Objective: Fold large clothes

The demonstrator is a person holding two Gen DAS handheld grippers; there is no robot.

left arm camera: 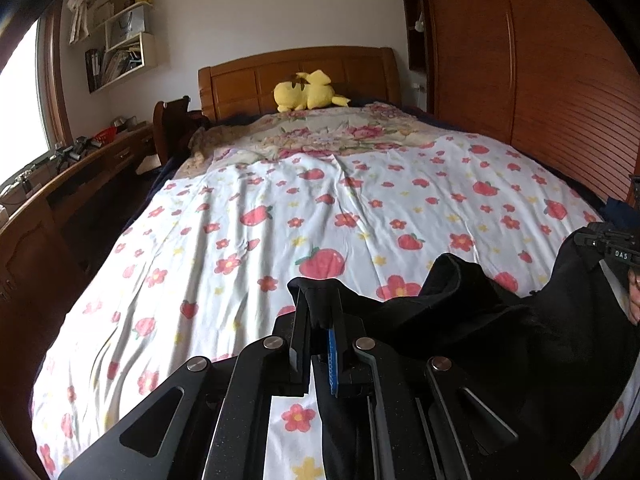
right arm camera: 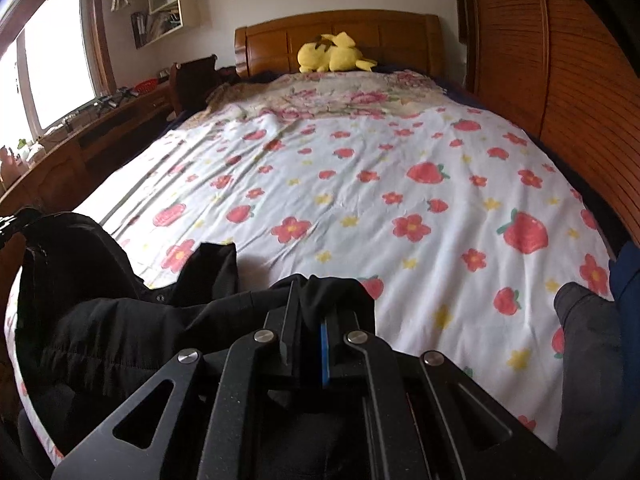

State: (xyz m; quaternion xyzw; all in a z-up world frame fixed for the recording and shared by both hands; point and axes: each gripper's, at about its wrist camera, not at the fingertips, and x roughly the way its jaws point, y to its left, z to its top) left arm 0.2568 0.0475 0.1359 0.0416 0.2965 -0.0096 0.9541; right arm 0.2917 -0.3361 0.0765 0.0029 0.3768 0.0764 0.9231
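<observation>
Left gripper [left arm camera: 318, 312] | right gripper [right arm camera: 320, 304] | black garment [left arm camera: 500, 320] stretched crosswise between them

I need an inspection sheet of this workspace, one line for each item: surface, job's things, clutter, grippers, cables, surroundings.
Surface: bed sheet with strawberry and flower print, wrinkled.
Job's things: black garment, bunched at the near edge.
Clutter: yellow plush toy by the headboard; grey cloth and blue cloth at the right edge.
Grippers: left gripper shut on black garment; right gripper also.
Cables: nothing seen.
Surroundings: wooden wardrobe, desk, wall shelves, window.
</observation>
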